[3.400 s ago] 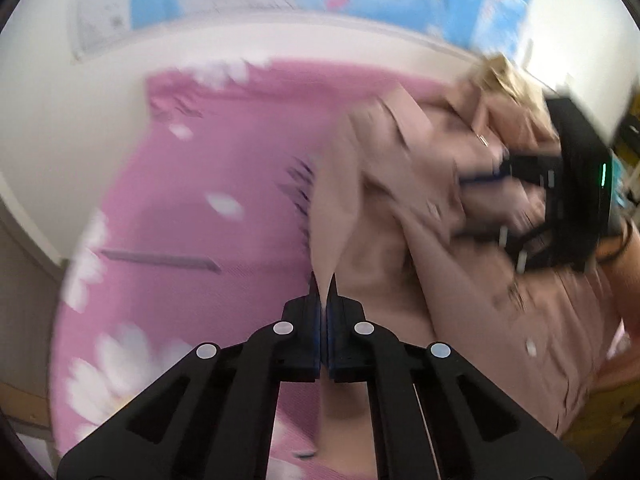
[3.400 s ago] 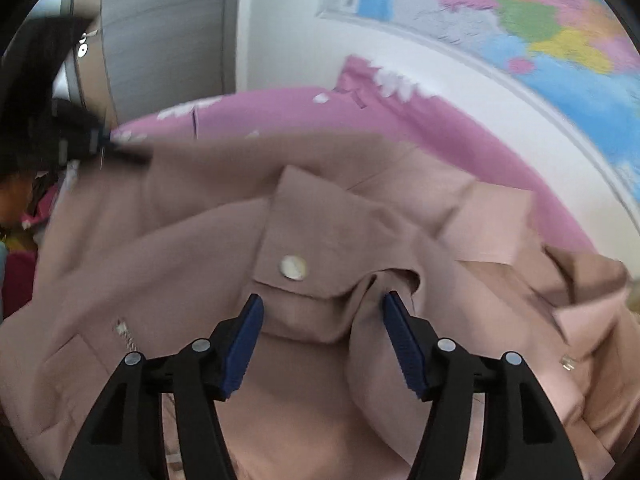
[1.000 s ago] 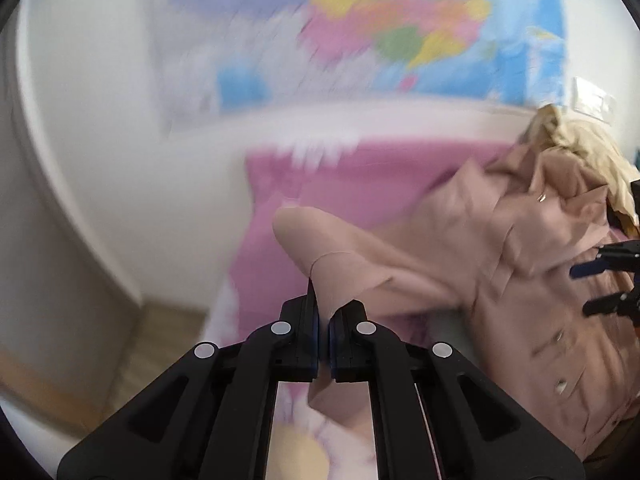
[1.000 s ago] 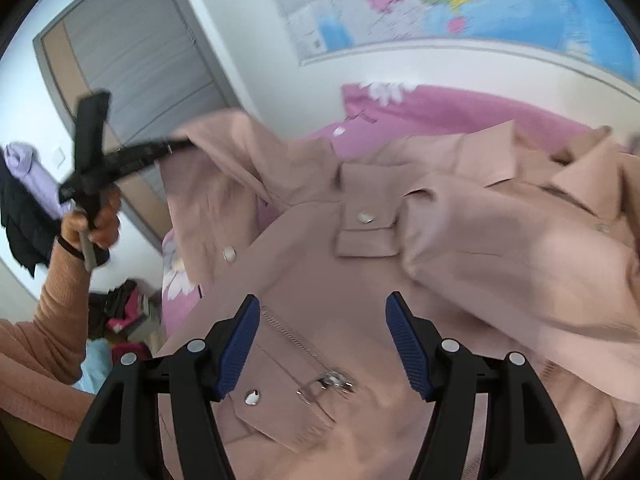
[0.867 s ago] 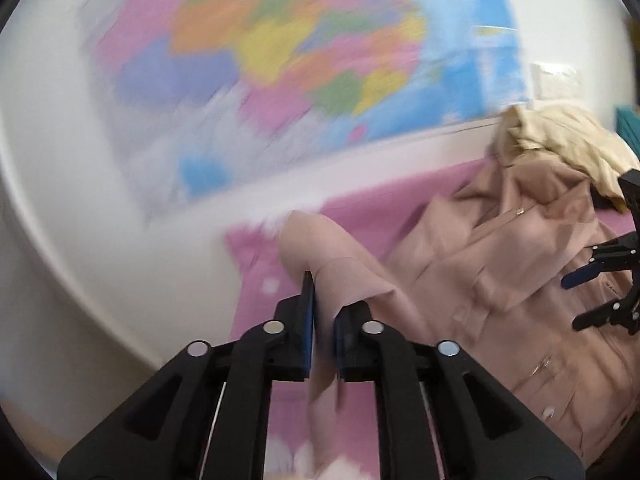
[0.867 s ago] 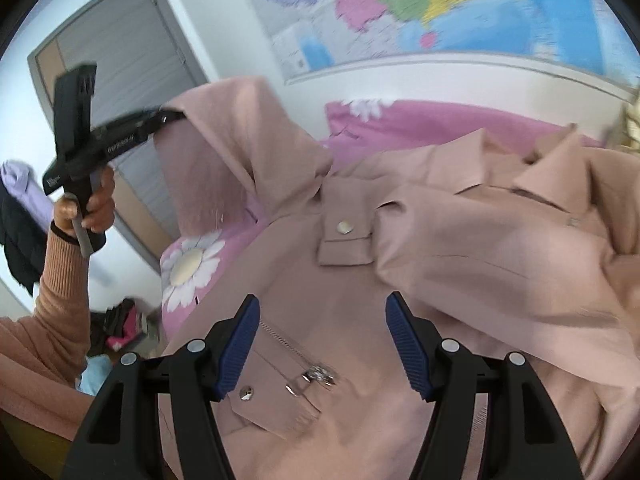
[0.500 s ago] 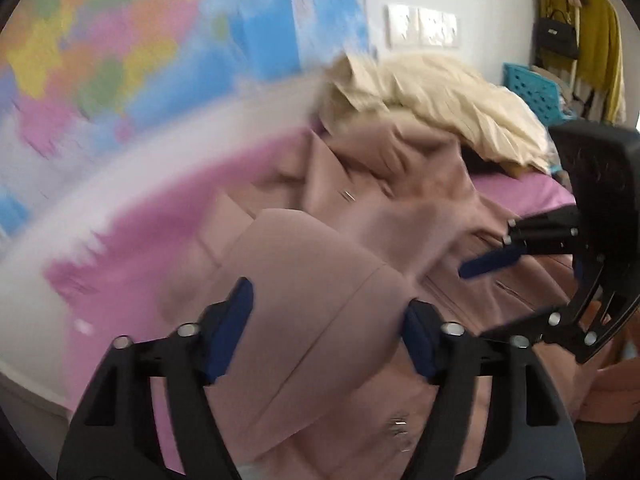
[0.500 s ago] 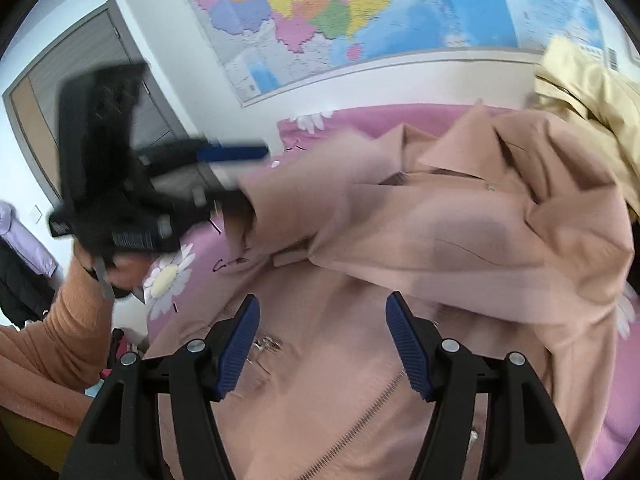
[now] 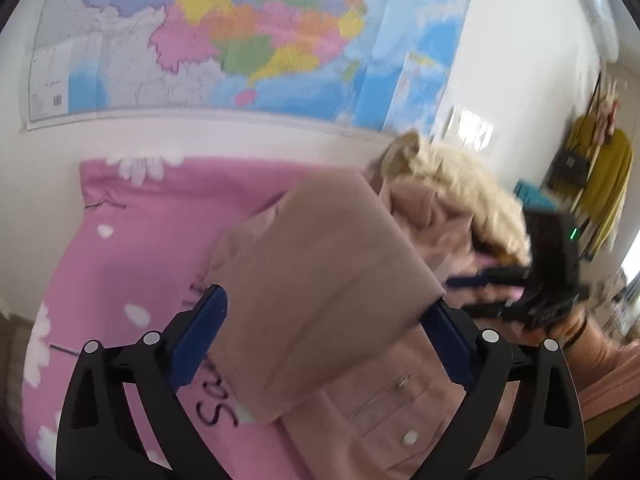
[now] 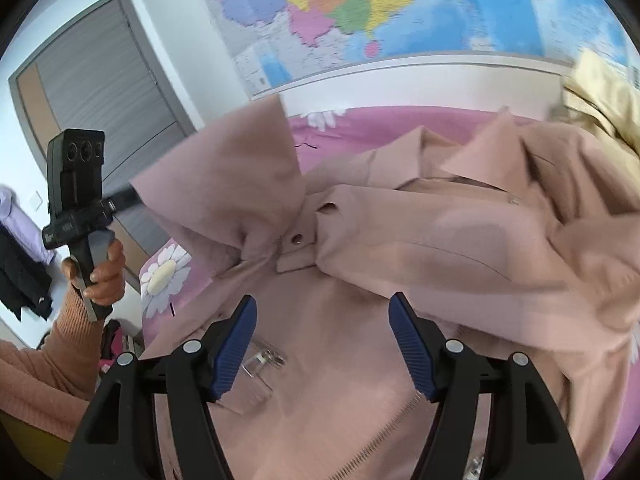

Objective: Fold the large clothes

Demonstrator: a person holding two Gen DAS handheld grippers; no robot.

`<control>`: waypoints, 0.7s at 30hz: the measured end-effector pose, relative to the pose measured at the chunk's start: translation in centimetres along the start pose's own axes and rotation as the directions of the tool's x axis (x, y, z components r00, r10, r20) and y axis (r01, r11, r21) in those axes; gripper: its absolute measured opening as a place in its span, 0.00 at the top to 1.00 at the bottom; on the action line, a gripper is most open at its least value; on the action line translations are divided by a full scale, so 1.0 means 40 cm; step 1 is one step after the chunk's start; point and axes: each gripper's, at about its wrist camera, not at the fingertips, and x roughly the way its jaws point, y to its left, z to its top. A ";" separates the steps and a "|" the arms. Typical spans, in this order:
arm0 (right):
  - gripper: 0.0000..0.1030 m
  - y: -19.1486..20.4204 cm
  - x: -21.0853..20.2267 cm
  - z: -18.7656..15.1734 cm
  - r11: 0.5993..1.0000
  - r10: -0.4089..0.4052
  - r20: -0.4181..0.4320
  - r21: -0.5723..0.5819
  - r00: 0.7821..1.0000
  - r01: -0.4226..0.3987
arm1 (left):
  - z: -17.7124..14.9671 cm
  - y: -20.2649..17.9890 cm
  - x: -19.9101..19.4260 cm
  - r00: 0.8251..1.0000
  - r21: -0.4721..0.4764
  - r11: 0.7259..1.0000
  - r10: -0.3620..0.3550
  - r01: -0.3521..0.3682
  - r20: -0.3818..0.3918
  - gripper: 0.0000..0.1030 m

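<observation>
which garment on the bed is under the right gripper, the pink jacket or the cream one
The pink jacket: its zip and snaps lie below the open right gripper. The cream garment is bunched at the far right by the wall.

Left gripper (image 9: 324,332): jaws have just been opening and stand wide apart. The dusty-pink jacket sleeve (image 9: 320,280) hangs between them, its edge at the right blue pad; no pad presses it. The jacket (image 9: 400,412) lies on a pink floral bedsheet (image 9: 132,248). The right gripper (image 9: 492,292), blurred, sits over the jacket. A cream garment (image 9: 460,184) lies beyond; a wall map (image 9: 240,36) above
</observation>
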 end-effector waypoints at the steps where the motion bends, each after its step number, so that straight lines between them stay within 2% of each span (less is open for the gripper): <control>1: 0.35 0.010 0.010 0.008 1.000 0.013 0.000 -0.006 1.000 -0.013 | -0.006 -0.009 0.010 1.000 0.016 1.000 -0.001 0.001 -0.009 0.10; 7: 0.35 0.025 0.037 0.066 0.991 0.122 0.035 0.046 0.992 -0.124 | -0.046 -0.089 0.100 0.996 0.106 0.994 -0.016 0.025 -0.084 0.11; 10: 0.33 0.010 0.067 0.085 0.988 0.119 0.014 0.096 0.993 -0.120 | -0.069 -0.110 0.130 0.993 0.137 0.990 -0.014 0.030 -0.116 0.11; 13: 0.33 -0.026 0.145 0.087 0.985 0.058 -0.080 0.170 0.995 -0.044 | -0.091 -0.123 0.121 0.993 0.157 0.987 -0.013 0.032 -0.118 0.10; 15: 0.37 -0.044 0.187 0.081 0.979 0.054 -0.123 0.200 0.991 -0.029 | -0.110 -0.114 0.090 0.995 0.158 0.987 -0.009 0.026 -0.103 0.10; 16: 0.54 -0.048 0.207 0.078 0.979 0.063 -0.136 0.203 0.989 -0.034 | -0.116 -0.105 0.076 0.996 0.149 0.989 0.004 0.010 -0.090 0.10; 17: 0.76 -0.048 0.220 0.078 0.979 0.070 -0.146 0.201 0.987 -0.040 | -0.123 -0.086 0.056 0.997 0.125 0.992 0.012 -0.002 -0.076 0.10; 18: 0.89 -0.049 0.231 0.077 0.979 0.079 -0.158 0.199 0.984 -0.047 | -0.128 -0.056 0.035 0.998 0.082 0.997 0.016 -0.011 -0.063 0.09; 19: 0.95 -0.050 0.232 0.079 0.980 0.079 -0.156 0.194 0.985 -0.048 | -0.131 -0.033 0.022 0.998 0.046 0.999 0.026 -0.023 -0.055 0.08; 21: 0.96 -0.050 0.205 0.084 0.985 0.060 -0.122 0.170 0.991 -0.038 | -0.141 0.040 -0.002 0.996 -0.042 0.997 0.061 -0.064 -0.059 0.08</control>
